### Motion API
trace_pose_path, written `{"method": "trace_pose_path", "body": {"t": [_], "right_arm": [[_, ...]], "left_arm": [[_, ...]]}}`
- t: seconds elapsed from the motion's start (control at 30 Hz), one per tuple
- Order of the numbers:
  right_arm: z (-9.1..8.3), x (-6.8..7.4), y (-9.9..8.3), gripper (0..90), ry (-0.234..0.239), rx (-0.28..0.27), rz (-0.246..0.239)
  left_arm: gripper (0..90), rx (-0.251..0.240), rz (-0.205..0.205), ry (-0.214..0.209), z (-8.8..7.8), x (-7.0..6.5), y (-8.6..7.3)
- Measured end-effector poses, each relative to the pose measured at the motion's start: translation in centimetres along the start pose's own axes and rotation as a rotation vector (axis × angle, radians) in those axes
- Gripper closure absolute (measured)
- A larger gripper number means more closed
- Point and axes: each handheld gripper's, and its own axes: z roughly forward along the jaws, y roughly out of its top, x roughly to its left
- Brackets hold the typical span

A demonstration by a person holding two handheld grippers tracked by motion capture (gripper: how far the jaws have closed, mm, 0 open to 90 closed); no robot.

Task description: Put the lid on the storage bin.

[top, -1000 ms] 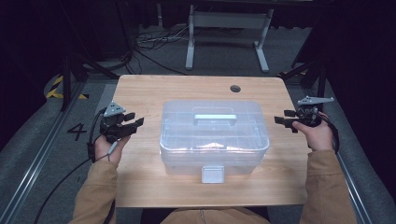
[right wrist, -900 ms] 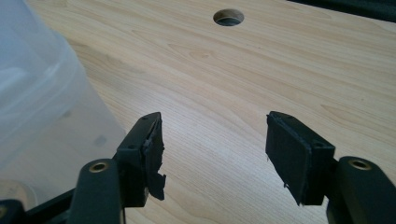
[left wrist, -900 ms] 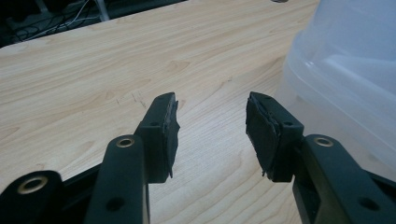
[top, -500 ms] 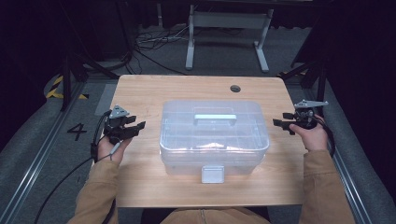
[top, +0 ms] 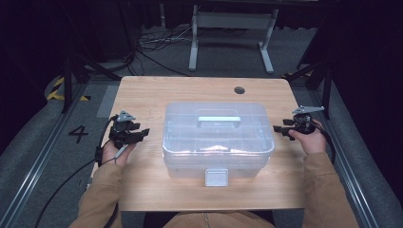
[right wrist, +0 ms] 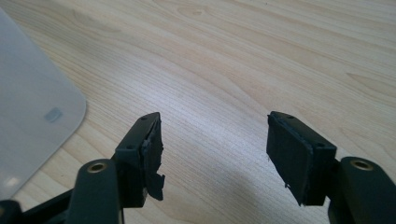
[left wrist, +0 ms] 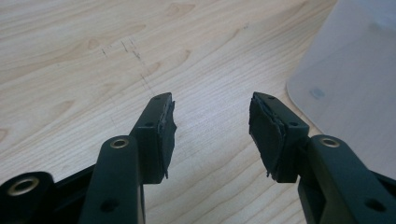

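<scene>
Sitting square in the middle of the desk, the clear plastic storage box has its lid on, its handle flat across the top and its front latch hanging at 6 o'clock, apparently closed. Both hands have sunk toward the desk since a second ago, one on each side of the box. At 9 o'clock the left hand-held gripper lies low over the wood, near the box's left wall but not touching it; its jaws have just been opening and now stand wide with nothing between them. At 3 o'clock the right hand-held gripper points at the right wall, jaws roughly half spread and empty. From the gripper views, each pair of jaws frames bare wood with a box corner off to one side. To me this looks like settling in to take the box from both sides; no contact yet.
</scene>
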Motion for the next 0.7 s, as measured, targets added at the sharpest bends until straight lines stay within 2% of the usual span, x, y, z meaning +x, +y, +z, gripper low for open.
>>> {"method": "trace_pose_path", "body": {"t": [0.4, 0.5, 0.57, 0.7], "right_arm": [[1.6, 0.6, -0.5, 37.3, -0.012, 0.031, -0.046], [1.8, 0.6, -0.6, 37.3, -0.008, 0.035, -0.046], [2.0, 0.7, -0.7, 37.2, -0.008, 0.046, -0.049], [2.3, 0.8, -0.7, 37.2, -0.002, 0.059, -0.054]], "left_arm": [[49.8, 0.098, 0.012, -0.024, 1.5, -0.5, -0.4], [49.3, 0.119, 0.014, -0.041, 1.7, -0.4, -0.4], [48.2, 0.153, 0.011, -0.057, 2.0, -0.6, -0.5], [48.1, 0.176, 0.037, -0.053, 2.3, -0.8, -0.5]]}}
